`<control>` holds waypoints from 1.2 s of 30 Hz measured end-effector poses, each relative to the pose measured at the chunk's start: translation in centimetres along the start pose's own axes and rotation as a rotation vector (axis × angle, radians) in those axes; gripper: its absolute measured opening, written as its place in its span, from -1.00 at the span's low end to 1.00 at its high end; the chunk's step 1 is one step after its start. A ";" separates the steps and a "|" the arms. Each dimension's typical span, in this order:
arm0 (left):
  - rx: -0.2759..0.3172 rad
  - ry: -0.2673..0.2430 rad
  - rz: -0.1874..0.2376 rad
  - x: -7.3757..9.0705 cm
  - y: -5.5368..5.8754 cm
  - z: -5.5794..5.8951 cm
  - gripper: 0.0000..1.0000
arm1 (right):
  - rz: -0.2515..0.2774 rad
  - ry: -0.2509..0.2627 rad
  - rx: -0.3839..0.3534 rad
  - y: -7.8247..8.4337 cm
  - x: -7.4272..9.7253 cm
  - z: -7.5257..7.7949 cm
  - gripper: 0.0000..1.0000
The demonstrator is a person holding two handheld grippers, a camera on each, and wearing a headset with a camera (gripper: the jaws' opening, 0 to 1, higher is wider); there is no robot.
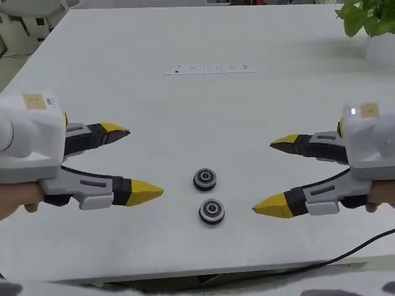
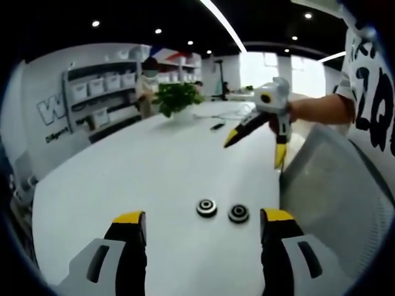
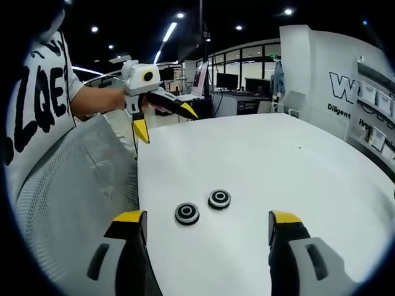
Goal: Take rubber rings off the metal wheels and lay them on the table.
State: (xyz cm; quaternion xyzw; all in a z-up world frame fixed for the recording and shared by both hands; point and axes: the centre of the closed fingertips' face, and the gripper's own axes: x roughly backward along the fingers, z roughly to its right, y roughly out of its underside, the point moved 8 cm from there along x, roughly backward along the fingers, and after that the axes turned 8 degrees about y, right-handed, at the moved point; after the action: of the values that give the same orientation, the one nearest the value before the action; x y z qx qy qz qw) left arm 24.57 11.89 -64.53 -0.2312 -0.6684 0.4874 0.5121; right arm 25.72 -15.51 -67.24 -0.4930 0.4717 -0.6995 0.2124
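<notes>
Head view — left gripper (image 1: 143,161), right gripper (image 1: 263,177) splayed wide, empty.

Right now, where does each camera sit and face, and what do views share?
Head view: on the headset, looking forward and down at the table, far wheel, near wheel, left gripper and right gripper, both open; left hand shows.
Left gripper view: on the left gripper, facing rightward across the table; own jaws and the person's shirt show.
Right gripper view: on the right gripper, facing leftward; own jaws and shirt show.
Shared: all three show both wheels; each gripper view catches the other gripper.
</notes>
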 end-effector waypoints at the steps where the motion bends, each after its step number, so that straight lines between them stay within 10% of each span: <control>1: -0.001 0.003 -0.001 -0.1 0.0 0.0 0.53 | 0.001 -0.001 0.003 0.0 0.0 0.0 0.55; 36: -0.065 0.072 -0.019 -2.4 0.2 -0.2 0.46 | 0.026 -0.047 0.027 -0.1 -1.8 0.4 0.46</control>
State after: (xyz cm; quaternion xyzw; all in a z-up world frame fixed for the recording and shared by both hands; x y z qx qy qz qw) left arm 25.65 10.12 -65.79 -0.2589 -0.6670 0.4521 0.5326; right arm 26.88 -14.28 -67.96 -0.5002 0.4634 -0.6911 0.2395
